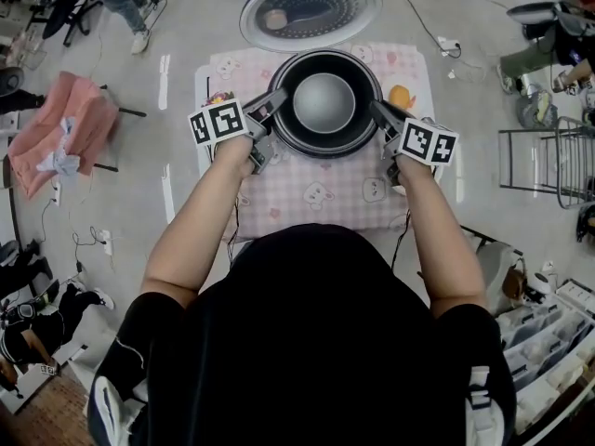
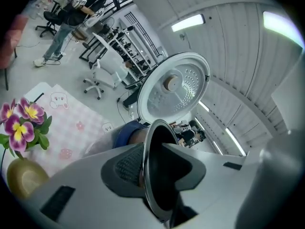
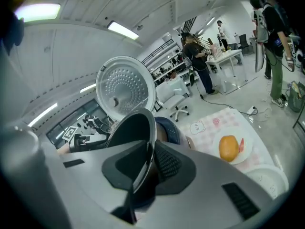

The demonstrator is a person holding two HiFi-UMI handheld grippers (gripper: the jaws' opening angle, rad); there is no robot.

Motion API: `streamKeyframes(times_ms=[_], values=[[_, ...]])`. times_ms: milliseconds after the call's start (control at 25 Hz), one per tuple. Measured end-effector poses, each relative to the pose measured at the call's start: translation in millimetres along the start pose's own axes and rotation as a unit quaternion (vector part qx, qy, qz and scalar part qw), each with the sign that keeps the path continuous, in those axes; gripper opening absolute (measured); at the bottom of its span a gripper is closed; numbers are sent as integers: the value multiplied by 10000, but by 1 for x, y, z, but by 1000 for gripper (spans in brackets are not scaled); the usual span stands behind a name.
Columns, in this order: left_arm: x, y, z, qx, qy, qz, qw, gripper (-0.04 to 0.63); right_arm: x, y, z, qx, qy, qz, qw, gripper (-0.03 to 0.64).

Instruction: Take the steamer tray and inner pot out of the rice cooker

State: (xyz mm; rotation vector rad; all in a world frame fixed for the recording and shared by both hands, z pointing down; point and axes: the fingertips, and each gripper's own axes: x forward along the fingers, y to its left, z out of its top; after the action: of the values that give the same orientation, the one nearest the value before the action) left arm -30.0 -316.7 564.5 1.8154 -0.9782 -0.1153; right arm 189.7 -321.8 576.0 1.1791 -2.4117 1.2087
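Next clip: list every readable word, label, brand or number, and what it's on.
None readable.
Marker cubes: only black-and-white square patterns, no letters.
Tablecloth: cartoon prints, no legible words.
Lid and pot: no print visible.

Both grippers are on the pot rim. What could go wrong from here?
1. The left gripper and right gripper pinch only the thin rim of the inner pot; it may slip or tip if one side rises first.
2. The open lid stands just behind; a lift drifting back could strike it.
3. The flowers and the orange sit close on either side; a sideways swing may knock them.
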Motion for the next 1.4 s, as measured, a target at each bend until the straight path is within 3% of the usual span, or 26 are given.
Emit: streamKeyframes(times_ms=[320, 1000, 1400], values=[[-16, -19, 16, 89, -233, -125, 9996, 50, -21, 26, 23, -78, -302, 212, 9993, 53], [-95, -84, 60, 736, -796, -655, 9919, 44, -63, 125, 71, -609, -986, 760, 9904, 49], [-174, -86, 74, 828, -1148, -652, 9878, 43, -51, 195, 61, -855, -890, 1138, 9858, 52]])
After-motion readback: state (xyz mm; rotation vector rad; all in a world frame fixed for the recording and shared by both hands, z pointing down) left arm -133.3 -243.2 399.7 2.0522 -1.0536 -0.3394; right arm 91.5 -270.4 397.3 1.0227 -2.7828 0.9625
